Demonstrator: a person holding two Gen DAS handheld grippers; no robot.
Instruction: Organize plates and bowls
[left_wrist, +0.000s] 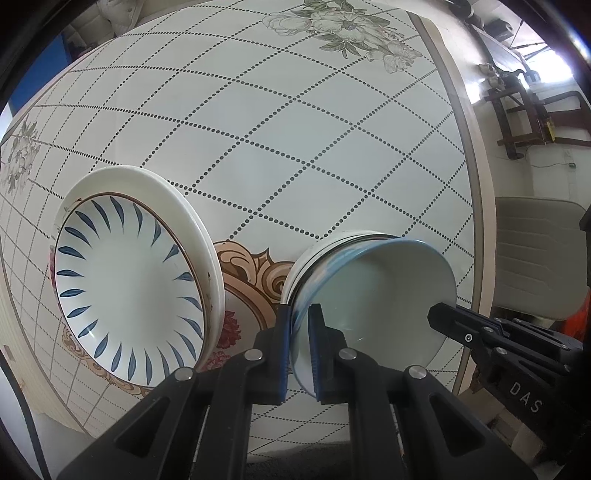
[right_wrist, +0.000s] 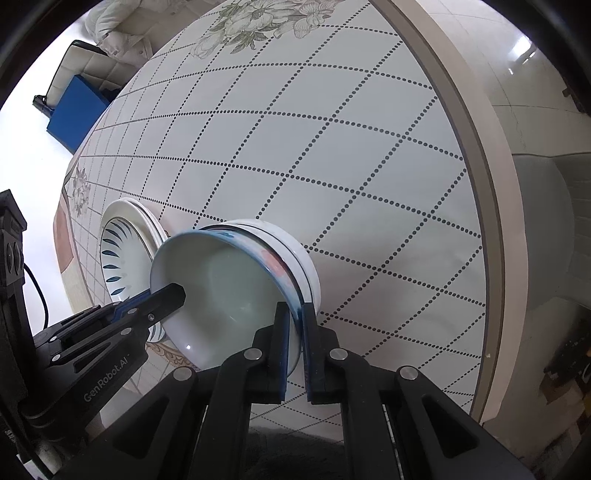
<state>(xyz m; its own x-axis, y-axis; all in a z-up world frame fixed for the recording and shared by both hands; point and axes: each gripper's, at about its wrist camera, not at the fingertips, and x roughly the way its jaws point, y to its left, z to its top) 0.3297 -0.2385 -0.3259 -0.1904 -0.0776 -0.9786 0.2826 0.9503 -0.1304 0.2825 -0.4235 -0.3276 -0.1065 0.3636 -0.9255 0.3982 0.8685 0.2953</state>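
Note:
A pale bowl with a blue rim (left_wrist: 376, 295) (right_wrist: 221, 295) sits on top of a stack of white bowls (left_wrist: 325, 247) (right_wrist: 295, 251) on the table. My left gripper (left_wrist: 300, 350) is shut on the bowl's left rim. My right gripper (right_wrist: 294, 350) is shut on its right rim, and it also shows in the left wrist view (left_wrist: 439, 321). A plate with blue leaf marks (left_wrist: 125, 280) (right_wrist: 122, 258) lies on a stack of white plates (left_wrist: 184, 206) (right_wrist: 144, 218) to the left of the bowls.
The table (left_wrist: 295, 129) (right_wrist: 314, 147) has a cloth with a dotted diamond grid and flower prints. Its curved edge (left_wrist: 476, 184) (right_wrist: 495, 221) runs down the right. A grey chair (left_wrist: 535, 254) stands beyond that edge. A blue box (right_wrist: 77, 110) sits far left.

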